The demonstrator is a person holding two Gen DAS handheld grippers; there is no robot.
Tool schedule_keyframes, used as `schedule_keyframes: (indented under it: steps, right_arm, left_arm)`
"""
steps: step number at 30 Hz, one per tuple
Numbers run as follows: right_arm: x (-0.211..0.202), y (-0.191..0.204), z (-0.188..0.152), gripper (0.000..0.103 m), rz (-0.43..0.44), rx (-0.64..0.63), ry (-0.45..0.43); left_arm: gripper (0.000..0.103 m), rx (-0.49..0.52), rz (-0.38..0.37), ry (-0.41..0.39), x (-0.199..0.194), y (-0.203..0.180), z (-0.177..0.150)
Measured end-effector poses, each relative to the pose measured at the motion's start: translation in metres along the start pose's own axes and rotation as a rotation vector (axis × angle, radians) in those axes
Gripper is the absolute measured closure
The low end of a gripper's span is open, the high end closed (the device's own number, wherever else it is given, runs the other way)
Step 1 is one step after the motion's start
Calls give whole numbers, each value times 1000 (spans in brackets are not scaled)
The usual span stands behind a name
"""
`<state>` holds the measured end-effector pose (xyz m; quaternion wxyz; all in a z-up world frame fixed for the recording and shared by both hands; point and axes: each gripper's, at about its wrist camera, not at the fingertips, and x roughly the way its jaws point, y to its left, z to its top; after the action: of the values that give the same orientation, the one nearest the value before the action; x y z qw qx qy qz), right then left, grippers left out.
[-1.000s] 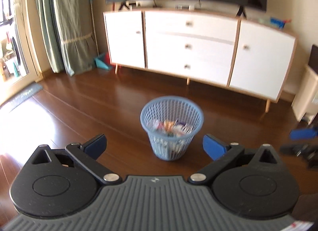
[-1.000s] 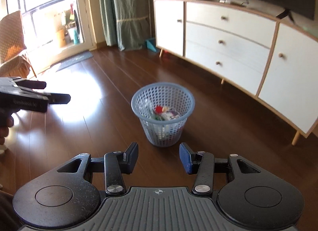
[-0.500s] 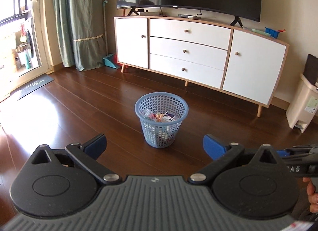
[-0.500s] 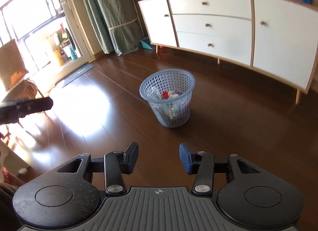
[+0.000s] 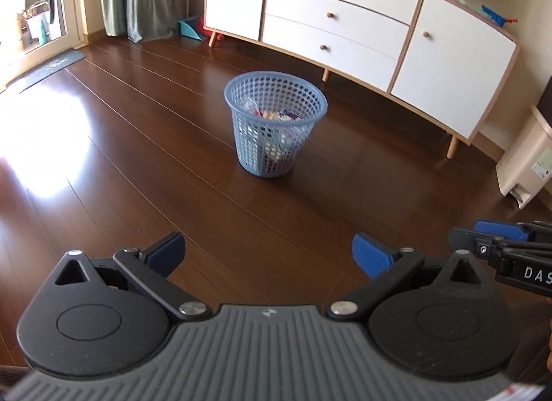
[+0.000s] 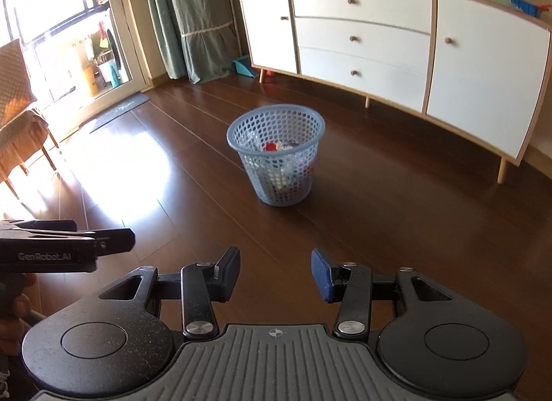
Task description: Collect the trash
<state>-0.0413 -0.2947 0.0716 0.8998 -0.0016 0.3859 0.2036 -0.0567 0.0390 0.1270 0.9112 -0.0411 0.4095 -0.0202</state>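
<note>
Holding both grippers empty: left gripper (image 5: 267, 254) spread wide, right gripper (image 6: 275, 275) part-open. Blue basket (image 6: 276, 156) w/ trash stands well ahead on floor (image 5: 138, 146). Risk: I clip its light rim, tipping contents out.

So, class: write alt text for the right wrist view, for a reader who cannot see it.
A blue mesh wastebasket holding trash stands on a dark wooden floor, ahead of the open, empty right gripper. A white sideboard stands behind; the left gripper enters at left.

Blue mesh basket (image 5: 275, 123) upright on wooden floor, mixed trash (image 5: 276, 114) inside, partly filled
</note>
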Motion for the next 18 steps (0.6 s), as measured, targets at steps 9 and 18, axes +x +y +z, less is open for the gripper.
schedule_keyframes:
  steps: [9, 18]
  right_arm:
    - [28, -11, -14, 60, 16, 66, 97]
    - [39, 1, -16, 60, 52, 60, 146]
  left_arm:
    - [1, -18, 18, 91, 31, 15, -19]
    - [1, -25, 14, 103, 32, 15, -22]
